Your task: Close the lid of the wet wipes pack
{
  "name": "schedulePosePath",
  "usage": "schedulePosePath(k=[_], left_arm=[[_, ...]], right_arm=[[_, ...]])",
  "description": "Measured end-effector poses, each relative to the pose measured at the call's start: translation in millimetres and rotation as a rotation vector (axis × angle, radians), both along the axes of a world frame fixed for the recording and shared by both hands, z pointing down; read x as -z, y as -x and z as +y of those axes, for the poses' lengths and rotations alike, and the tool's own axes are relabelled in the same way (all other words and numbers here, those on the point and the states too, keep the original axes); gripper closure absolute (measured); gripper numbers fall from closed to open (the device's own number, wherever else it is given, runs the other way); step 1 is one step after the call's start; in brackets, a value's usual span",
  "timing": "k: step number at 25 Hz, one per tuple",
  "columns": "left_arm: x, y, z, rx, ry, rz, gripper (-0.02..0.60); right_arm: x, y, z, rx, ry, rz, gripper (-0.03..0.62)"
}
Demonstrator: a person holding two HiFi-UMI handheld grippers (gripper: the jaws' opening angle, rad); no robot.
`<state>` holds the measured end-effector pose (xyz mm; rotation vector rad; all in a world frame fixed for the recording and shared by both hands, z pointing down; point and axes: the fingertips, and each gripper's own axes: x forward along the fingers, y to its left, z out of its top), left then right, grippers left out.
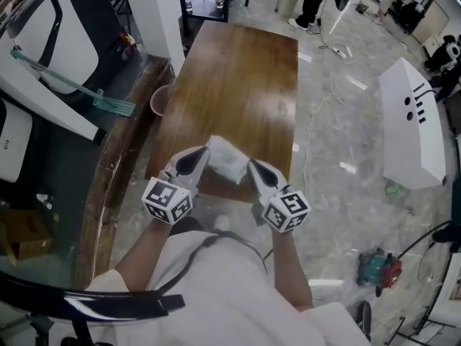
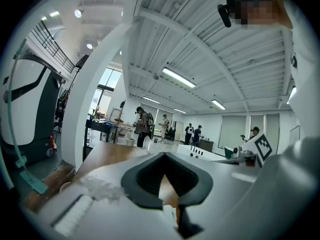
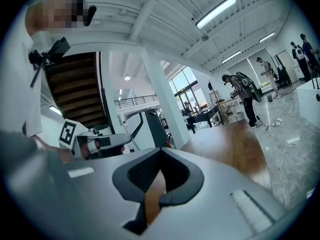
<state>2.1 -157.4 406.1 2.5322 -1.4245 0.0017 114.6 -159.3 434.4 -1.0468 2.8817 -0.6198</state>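
Note:
A white wet wipes pack (image 1: pixel 227 158) lies on the brown wooden table (image 1: pixel 238 78), close to its near edge. My left gripper (image 1: pixel 202 155) points at the pack's left side and my right gripper (image 1: pixel 253 166) at its right side, so the pack sits between the two tips. Whether either tip touches it is not clear. Both pairs of jaws are shut with nothing held. In the left gripper view the left gripper (image 2: pixel 163 160) shows wood through the gap behind its pads; the right gripper (image 3: pixel 160 153) shows the same in its own view. The lid's position is too small to tell.
A pinkish bowl (image 1: pixel 160 98) sits off the table's left edge, above a wood-framed glass surface (image 1: pixel 108 186). White machines (image 1: pixel 50 42) stand at the far left. On the marble floor to the right are a white cabinet (image 1: pixel 410 121), cables and a red-green tool (image 1: pixel 378 269). People stand far off.

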Motion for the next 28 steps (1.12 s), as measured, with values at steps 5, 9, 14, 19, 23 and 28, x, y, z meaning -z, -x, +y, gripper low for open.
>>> schedulePosePath(k=[5, 9, 14, 19, 23, 28], left_arm=[[-5, 10, -11, 0.005, 0.011, -0.01, 0.58], [-10, 22, -18, -0.004, 0.029, -0.006, 0.58], [-14, 45, -29, -0.032, 0.047, -0.002, 0.58], [-19, 70, -41, -0.081, 0.08, 0.024, 0.58], [-37, 82, -50, -0.137, 0.102, -0.003, 0.58], [-64, 75, -59, -0.205, 0.157, 0.002, 0.58]], right_arm=[[-3, 11, -18, 0.016, 0.006, -0.012, 0.585], [-7, 21, -28, 0.014, 0.015, -0.006, 0.585], [-9, 35, -39, -0.026, 0.027, -0.003, 0.585], [-18, 55, -49, -0.079, 0.035, 0.039, 0.585], [-39, 61, -57, -0.137, 0.028, 0.121, 0.585], [-71, 52, -59, -0.181, 0.049, 0.22, 0.585]])
